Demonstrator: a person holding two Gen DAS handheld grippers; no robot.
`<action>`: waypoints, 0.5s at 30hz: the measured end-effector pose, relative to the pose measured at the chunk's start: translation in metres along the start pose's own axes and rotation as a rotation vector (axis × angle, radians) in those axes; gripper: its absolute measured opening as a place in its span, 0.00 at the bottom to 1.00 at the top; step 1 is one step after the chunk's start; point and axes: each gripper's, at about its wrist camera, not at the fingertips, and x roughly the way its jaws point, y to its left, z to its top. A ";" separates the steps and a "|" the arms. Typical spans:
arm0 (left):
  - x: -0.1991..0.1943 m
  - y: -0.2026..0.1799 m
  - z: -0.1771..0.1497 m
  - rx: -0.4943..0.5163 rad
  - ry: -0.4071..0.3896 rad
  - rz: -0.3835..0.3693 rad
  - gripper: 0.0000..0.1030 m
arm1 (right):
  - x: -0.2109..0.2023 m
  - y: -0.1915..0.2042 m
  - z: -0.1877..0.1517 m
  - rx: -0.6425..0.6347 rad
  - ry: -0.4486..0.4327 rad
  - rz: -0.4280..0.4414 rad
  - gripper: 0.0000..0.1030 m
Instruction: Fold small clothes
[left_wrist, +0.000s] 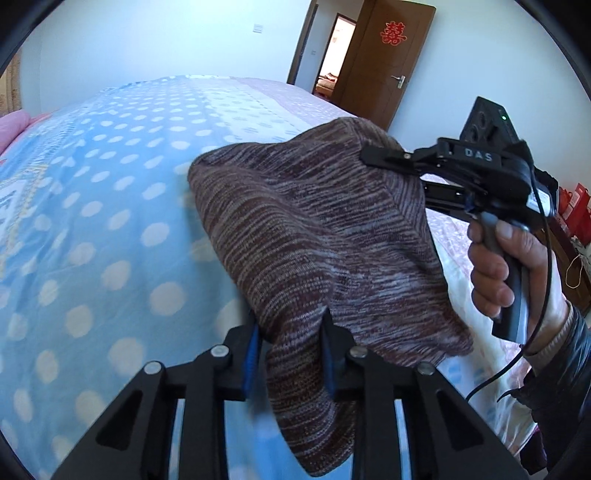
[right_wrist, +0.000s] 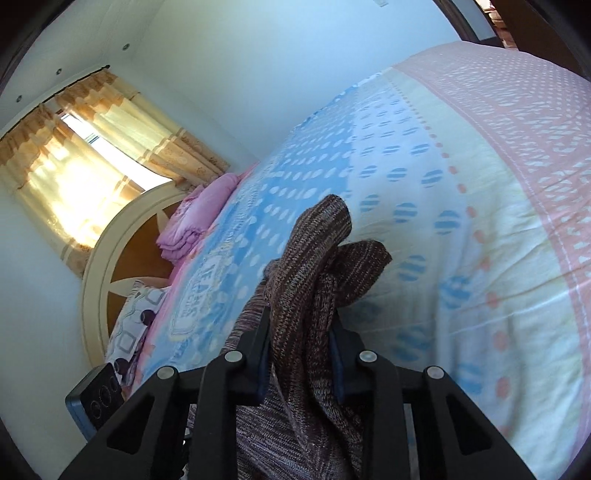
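Bedspread (left_wrist: 92, 206): blue with pale dots, filling the left of my left wrist view; toward the far right it turns to white with blue dots, then to pink.
Left gripper (left_wrist: 291, 354): mine, at the near bottom of that view, clenched on a bunched fold of the garment between its blue-padded fingers (left_wrist: 251, 358).
Knit garment (left_wrist: 317, 236): brown and grey marled knit, held up off the bedspread between my two grippers; one end drops down past my left fingers, the rest stretches up and right to the other gripper.
Right gripper (left_wrist: 380, 157): to the right and farther off in the left wrist view, pinching the garment's upper right edge, jaws closed on the cloth.
Right hand (left_wrist: 506, 269): wrapped round the gripper handle, a black cable trailing down from it.
Door (left_wrist: 384, 59): brown wood, standing open at the far right, a red paper emblem on it.
Right wrist view: my right gripper (right_wrist: 301, 347) clamps a thick gather of the knit, which sticks out beyond the fingertips.
Curtains (right_wrist: 92, 147): yellow, lit from behind, far left.
Folded pink bedding (right_wrist: 199, 218): on the bed near the headboard (right_wrist: 107, 266).
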 end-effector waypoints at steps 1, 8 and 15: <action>-0.009 0.003 -0.005 -0.002 -0.006 0.006 0.28 | 0.000 0.006 -0.004 -0.001 -0.003 0.011 0.26; -0.055 0.018 -0.035 -0.016 -0.035 0.048 0.28 | 0.012 0.045 -0.038 0.009 0.000 0.097 0.26; -0.103 0.034 -0.060 -0.035 -0.066 0.109 0.28 | 0.040 0.091 -0.062 -0.027 0.047 0.159 0.26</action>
